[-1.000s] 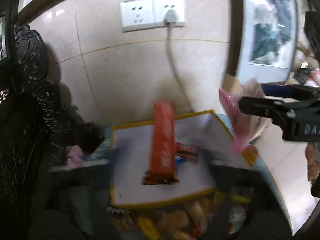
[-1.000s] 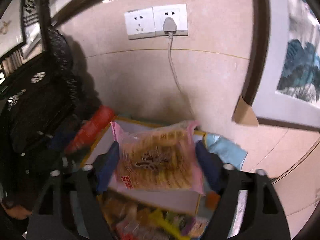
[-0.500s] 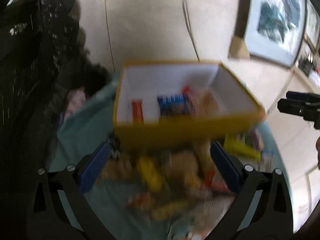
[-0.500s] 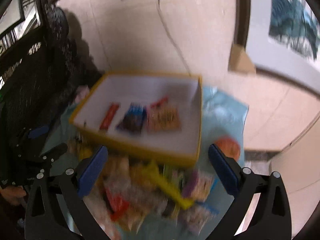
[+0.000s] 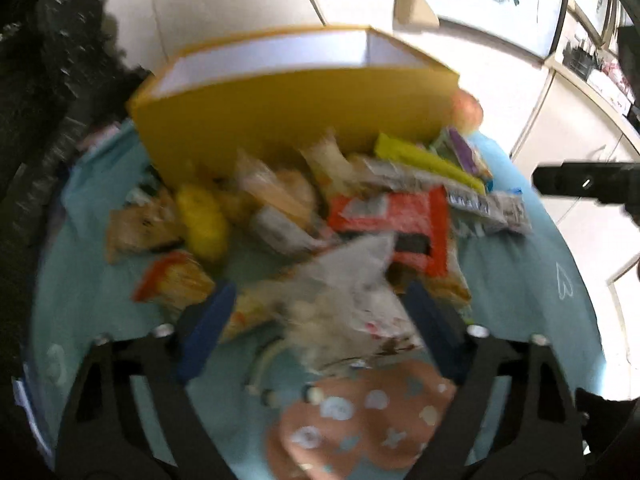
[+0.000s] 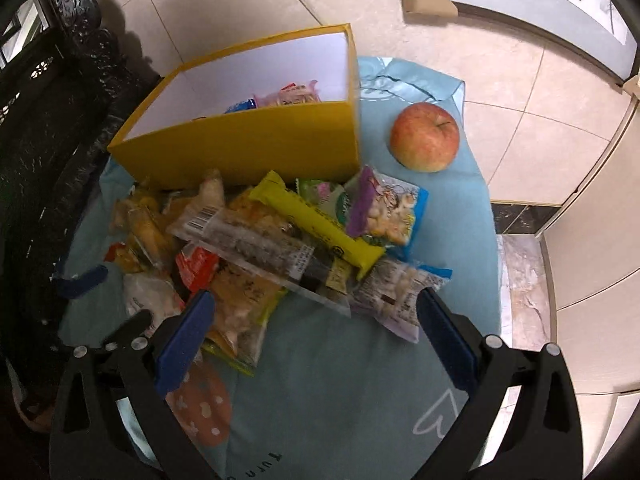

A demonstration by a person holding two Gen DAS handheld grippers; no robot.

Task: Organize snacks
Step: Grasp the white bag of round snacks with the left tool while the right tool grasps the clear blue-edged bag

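A yellow box [image 6: 248,148] with white inner walls stands at the back of a blue cushion; a pink packet [image 6: 288,94] and a blue one lie inside it. A pile of snack packets [image 6: 260,240] lies in front of the box, with a long yellow bar [image 6: 316,222] on top. The box also shows in the left wrist view [image 5: 296,120], blurred. My left gripper [image 5: 320,320] is open low over a pale crinkled packet [image 5: 348,292]. My right gripper [image 6: 316,320] is open and empty above the pile's near edge.
A red apple [image 6: 425,142] lies on the cushion [image 6: 360,380] right of the box. Dark carved furniture [image 6: 48,120] stands at the left. Tiled floor [image 6: 520,88] and framed pictures lie behind and to the right.
Both grippers let go of their snacks into the box, an orange bar and a pink packet. They then drew back and dropped toward the pile in front.
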